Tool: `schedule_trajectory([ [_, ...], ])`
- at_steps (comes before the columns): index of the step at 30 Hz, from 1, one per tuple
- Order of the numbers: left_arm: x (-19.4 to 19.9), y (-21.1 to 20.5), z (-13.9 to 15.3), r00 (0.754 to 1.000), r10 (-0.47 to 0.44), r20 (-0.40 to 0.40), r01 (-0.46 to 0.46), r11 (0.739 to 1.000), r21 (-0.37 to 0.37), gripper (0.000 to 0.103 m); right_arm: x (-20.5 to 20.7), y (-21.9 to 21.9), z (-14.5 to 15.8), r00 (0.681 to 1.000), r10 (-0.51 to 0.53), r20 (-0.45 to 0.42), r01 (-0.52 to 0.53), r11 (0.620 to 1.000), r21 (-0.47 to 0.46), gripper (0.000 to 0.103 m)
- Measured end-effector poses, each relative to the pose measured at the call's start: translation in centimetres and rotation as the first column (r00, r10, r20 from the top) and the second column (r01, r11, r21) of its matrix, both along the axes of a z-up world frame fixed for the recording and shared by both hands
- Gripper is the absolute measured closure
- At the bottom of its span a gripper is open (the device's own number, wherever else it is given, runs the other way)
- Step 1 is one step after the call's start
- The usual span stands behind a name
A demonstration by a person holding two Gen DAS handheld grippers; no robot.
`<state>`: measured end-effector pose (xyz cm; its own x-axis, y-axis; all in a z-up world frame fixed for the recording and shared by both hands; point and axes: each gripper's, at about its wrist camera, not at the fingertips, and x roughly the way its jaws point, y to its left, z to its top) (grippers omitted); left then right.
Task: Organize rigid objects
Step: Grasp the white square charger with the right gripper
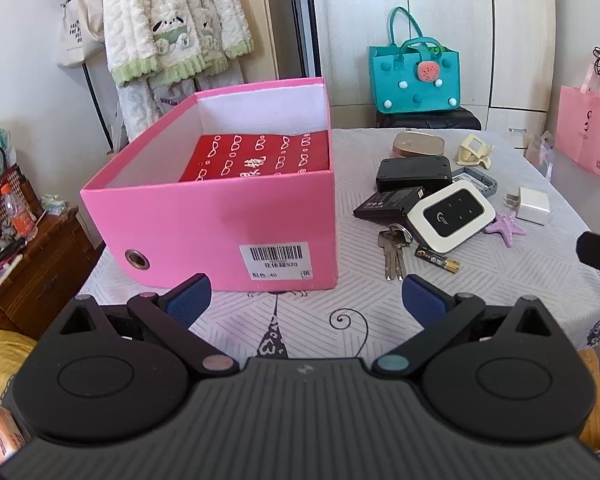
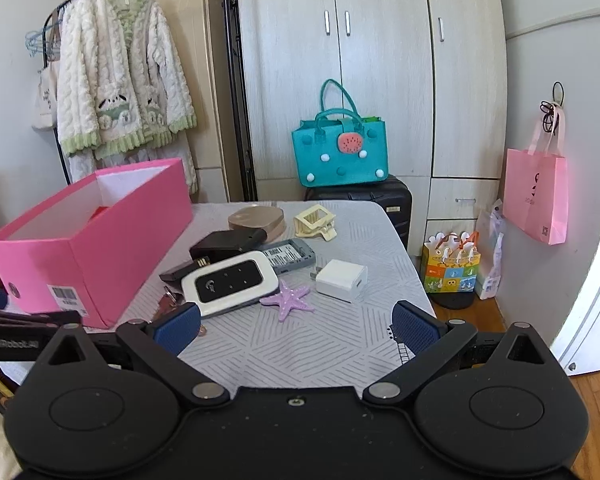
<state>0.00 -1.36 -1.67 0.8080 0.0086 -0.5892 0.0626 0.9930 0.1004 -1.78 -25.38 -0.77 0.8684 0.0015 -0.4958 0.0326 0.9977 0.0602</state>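
A pink open box [image 1: 220,224] stands on the table's left, with a red patterned box [image 1: 256,156] inside; it also shows in the right wrist view [image 2: 100,248]. To its right lie a black-and-white pocket router [image 1: 452,212] [image 2: 230,282], a black battery [image 1: 388,202], a black case [image 1: 414,172], keys [image 1: 394,248], an AA battery [image 1: 438,258], a purple starfish [image 2: 288,298], a white charger [image 2: 342,280], a cream hair claw [image 2: 314,222] and a tan compact [image 2: 256,218]. My left gripper [image 1: 306,300] is open and empty before the box. My right gripper [image 2: 296,324] is open and empty, near the starfish.
The table has a grey patterned cloth [image 2: 320,344]. A teal felt bag [image 2: 340,152] sits on a black suitcase [image 2: 396,200] behind the table. A pink paper bag [image 2: 536,196] hangs at the right. A coat rack with a fleece robe [image 2: 116,92] stands at the back left.
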Motion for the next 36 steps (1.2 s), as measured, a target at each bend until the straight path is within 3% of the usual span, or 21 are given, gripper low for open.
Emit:
schedule_trajectory([
  [5,0.1,0.3,0.6,1.0,-0.018,0.014,0.018,1.0,0.019,0.0,1.0,-0.7,-0.2,1.0,0.026,-0.008,-0.026,0.999,0.027,0.0],
  [10,-0.5,1.1,2.1,0.987,-0.106,0.122,0.107,0.994,-0.002,0.001,1.5,-2.1,-0.4,0.984,0.09,0.153,-0.105,0.99,0.091,0.0],
  [19,1.6,3.0,5.1,0.96,-0.241,0.146,0.232,0.97,0.074,0.001,6.9,-4.5,-1.3,0.992,0.127,-0.005,-0.127,0.99,0.062,0.0],
  [24,3.9,5.3,6.4,0.958,-0.222,0.181,0.192,0.967,0.167,0.0,10.0,-6.3,-3.0,0.988,0.112,-0.106,-0.101,0.99,0.101,0.014],
  [29,8.2,8.1,7.6,0.975,-0.185,0.125,0.152,0.959,0.24,0.0,12.1,-6.2,-4.4,0.981,0.099,-0.169,-0.087,0.993,0.078,0.025],
  [34,13.2,10.2,7.2,0.992,-0.113,0.052,0.087,0.927,0.365,0.003,14.0,-6.3,-5.5,0.969,0.103,-0.224,-0.09,0.994,0.069,0.033],
  [36,15.2,10.8,6.5,0.999,-0.026,0.023,0.013,0.898,0.441,0.016,14.6,-6.1,-5.8,0.97,0.1,-0.221,-0.095,0.995,0.034,0.033],
])
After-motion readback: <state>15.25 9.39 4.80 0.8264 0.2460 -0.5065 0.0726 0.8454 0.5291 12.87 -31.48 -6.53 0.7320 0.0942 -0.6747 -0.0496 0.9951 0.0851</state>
